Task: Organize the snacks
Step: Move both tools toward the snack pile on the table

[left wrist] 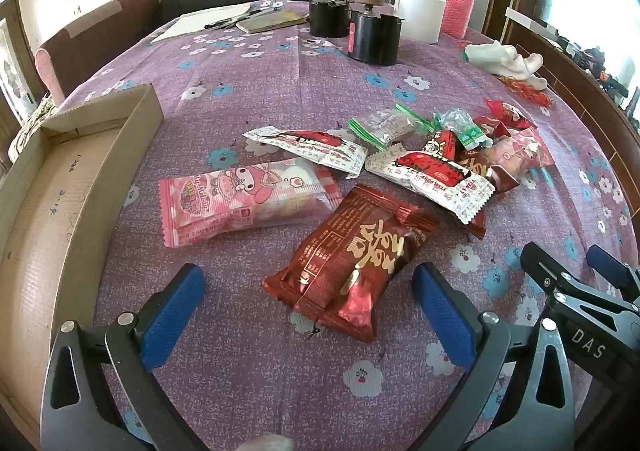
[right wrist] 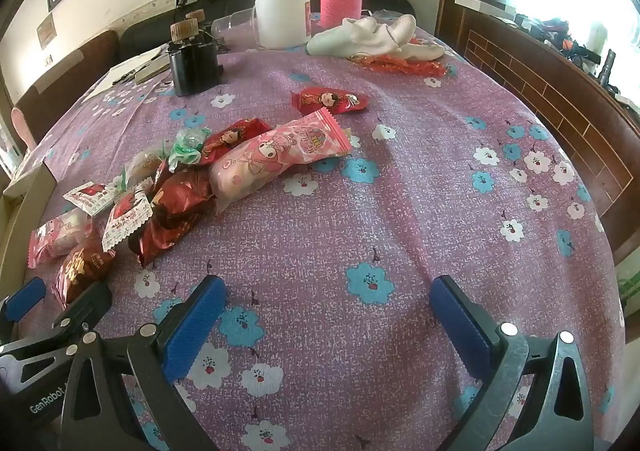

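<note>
The table wears a soft purple cloth (right wrist: 400, 211) with blue and white flowers, a little wrinkled. On my left sits a flat brown cardboard box (left wrist: 60, 191) with low walls and a zigzag top edge. The snacks lie in a loose pile in the middle. The shiny dark red packet (left wrist: 352, 263) with gold writing is crinkly and puffy, and it lies right in front of my left claw (left wrist: 308, 311). Beside it is a long pink packet (left wrist: 240, 203) with a cartoon bunny, near the box wall. Behind them are white and red wrappers (left wrist: 432, 175) with jagged ends. My left claw is wide open, holding nothing, its blue pads on each side of the red packet's near end. My right claw (right wrist: 328, 315) is wide open too, over bare cloth. Another pink bunny packet (right wrist: 280, 155) lies farther ahead of it.
</note>
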`<state>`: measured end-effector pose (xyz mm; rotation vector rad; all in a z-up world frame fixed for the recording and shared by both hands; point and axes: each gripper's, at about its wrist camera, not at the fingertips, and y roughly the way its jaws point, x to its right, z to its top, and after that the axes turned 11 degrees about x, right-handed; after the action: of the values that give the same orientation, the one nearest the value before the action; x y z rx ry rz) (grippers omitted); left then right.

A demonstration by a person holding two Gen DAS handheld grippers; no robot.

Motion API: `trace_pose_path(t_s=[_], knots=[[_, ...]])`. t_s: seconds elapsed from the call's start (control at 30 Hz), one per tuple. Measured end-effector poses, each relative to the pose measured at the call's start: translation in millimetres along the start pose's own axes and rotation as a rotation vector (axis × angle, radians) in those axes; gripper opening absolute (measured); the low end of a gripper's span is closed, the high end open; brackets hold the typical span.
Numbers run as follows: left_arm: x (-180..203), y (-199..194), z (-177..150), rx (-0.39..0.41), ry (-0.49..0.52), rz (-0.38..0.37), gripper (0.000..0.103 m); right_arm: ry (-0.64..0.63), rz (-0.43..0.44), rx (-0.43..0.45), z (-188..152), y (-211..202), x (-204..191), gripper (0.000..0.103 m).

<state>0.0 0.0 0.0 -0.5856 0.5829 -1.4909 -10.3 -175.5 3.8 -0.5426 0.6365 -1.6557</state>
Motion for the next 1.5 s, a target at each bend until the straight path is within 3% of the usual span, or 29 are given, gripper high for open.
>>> trace_pose_path(t_s=[0.83, 1.0, 1.07, 1.17, 1.4, 1.5], knots=[[-2, -8, -4, -0.057, 0.059, -0.058, 0.103, 0.001, 0.001, -0.001, 0, 0, 0, 0.103], [-4, -16, -6, -0.059, 0.061, -0.111, 0.102, 0.002, 0.001, -0.001, 0, 0, 0, 0.103], [-9, -30, -4, -0.025, 0.034, -0.168, 0.102, 0.001, 0.001, -0.001, 0, 0, 0, 0.103], [-21, -67, 3, 0.098, 0.022, -0.192, 0.102, 0.001, 0.001, -0.001, 0, 0, 0, 0.103], [-81, -156, 28, 0.402, -0.086, -0.112, 0.102, 0.001, 0.001, -0.001, 0, 0, 0, 0.103], [-100, -175, 31, 0.472, -0.096, -0.058, 0.102, 0.002, 0.001, -0.001, 0, 0, 0, 0.103]])
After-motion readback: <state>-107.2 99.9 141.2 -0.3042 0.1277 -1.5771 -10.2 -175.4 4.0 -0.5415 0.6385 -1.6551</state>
